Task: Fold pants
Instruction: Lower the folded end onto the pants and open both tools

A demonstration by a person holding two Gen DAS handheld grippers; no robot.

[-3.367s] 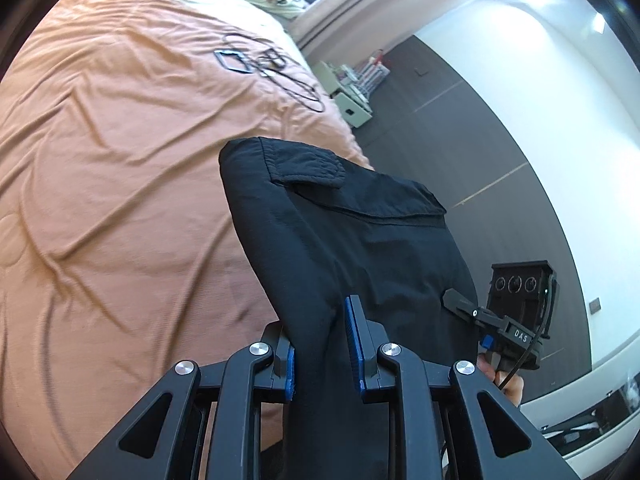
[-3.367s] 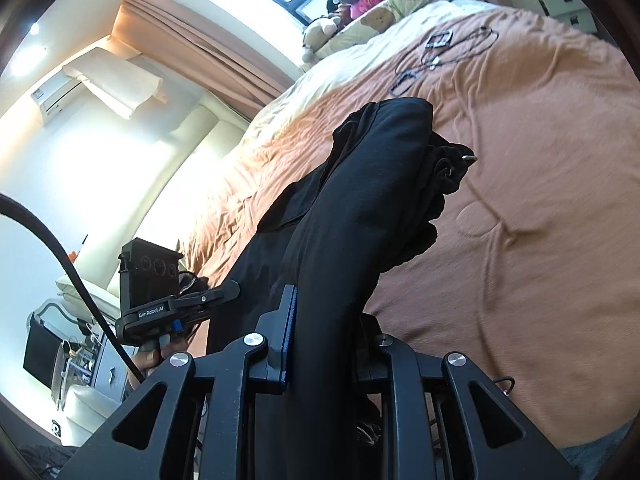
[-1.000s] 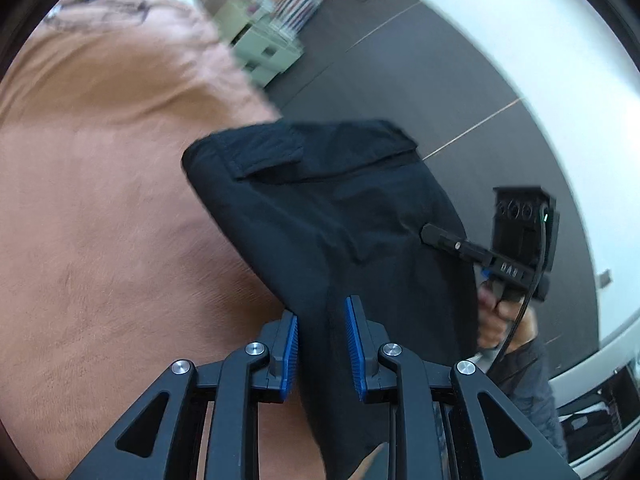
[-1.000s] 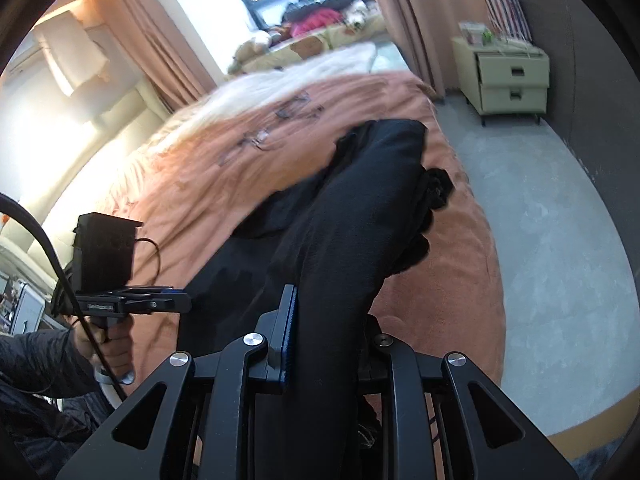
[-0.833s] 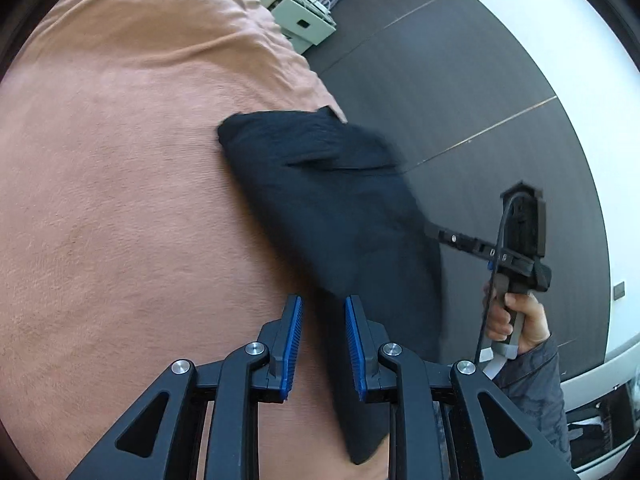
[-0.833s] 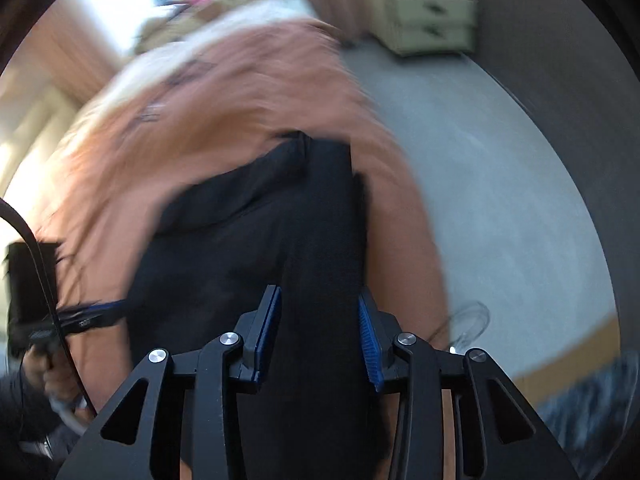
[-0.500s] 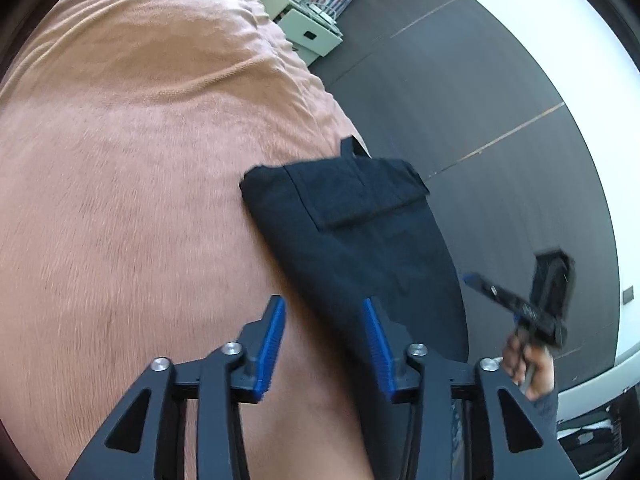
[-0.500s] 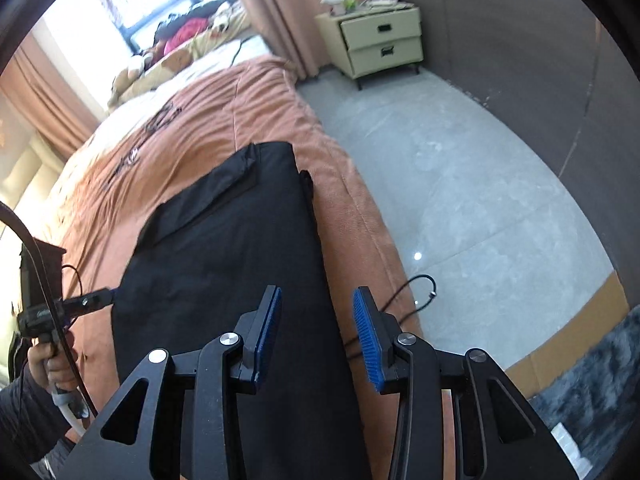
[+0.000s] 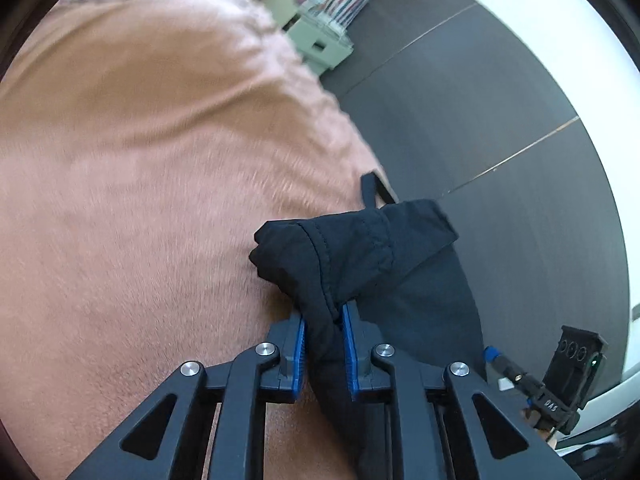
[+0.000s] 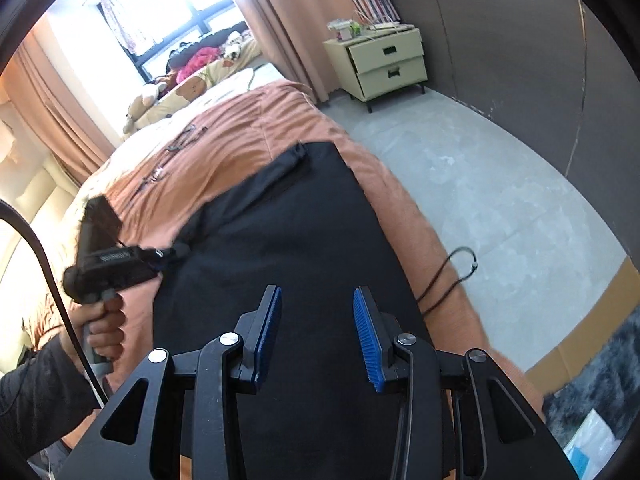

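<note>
While left gripper [image 9: 324,344] pinches pants [image 9: 360,256], right gripper [image 10: 318,332] hovers, fingers apart.

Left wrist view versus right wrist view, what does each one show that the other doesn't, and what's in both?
Only the left wrist view shows the left tongs, which have just been closing, pinching a raised fold of the black pants.

Only the right wrist view shows the window, the stuffed toys, the open right tongs over flat cloth, and a cable off the bed's edge.

Both show the pants, the orange bedspread and the pale green nightstand.
</note>
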